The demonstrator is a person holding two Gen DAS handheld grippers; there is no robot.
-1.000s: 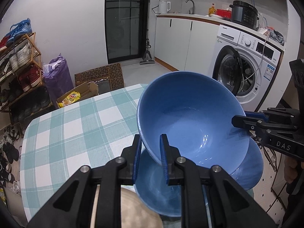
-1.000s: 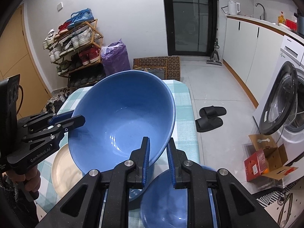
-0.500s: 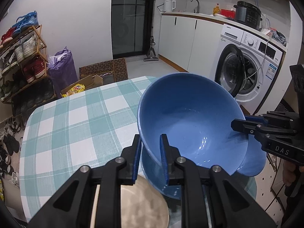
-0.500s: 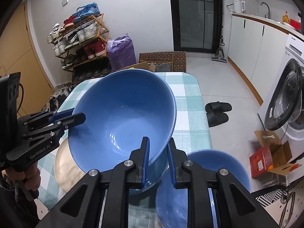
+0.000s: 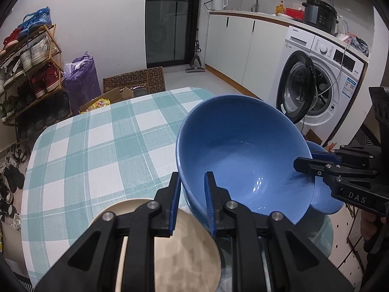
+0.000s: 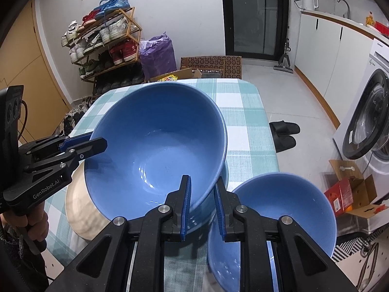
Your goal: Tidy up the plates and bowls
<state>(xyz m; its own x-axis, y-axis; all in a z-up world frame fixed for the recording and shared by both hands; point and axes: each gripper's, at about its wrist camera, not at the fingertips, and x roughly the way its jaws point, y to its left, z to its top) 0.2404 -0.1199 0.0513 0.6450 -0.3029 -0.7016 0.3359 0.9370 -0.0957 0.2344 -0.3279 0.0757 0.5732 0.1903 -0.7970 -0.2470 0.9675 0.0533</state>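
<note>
**Both claws clamped on large blue bowl, descending onto the stack**

Left gripper [image 5: 192, 203] is clenched on the near rim of the large blue bowl [image 5: 243, 160], one pad inside the wall and one outside. Right gripper [image 6: 202, 205] is likewise pinched shut on the opposite rim of the same bowl [image 6: 155, 146]. Each wrist view shows the other claw biting the far rim, so the bowl is carried two-handed, tilted toward each camera.

Change over the last second: the bowl has sunk lower over the table. The tan plate [image 5: 170, 248], earlier mostly hidden under the left claw, now shows most of its face, and the checked tablecloth [image 5: 97, 146] fills more of the view. In the right wrist view the smaller blue bowl [image 6: 274, 216] has come fully into sight just beside the right claw, at the table's near corner.

Position now: the large bowl hangs just above another blue dish [image 6: 225, 175], whose rim peeks out beneath it, with the tan plate [image 6: 80, 202] touching or just beside that on the left. Contact between bowl and dish cannot be confirmed.

Judgement: nesting step is nearly finished; remaining is to level the bowl, seat it, then release both grips. Uneven release could tip it.

Far field: shoe rack [image 6: 104, 36], washing machine [image 5: 321, 82].
</note>
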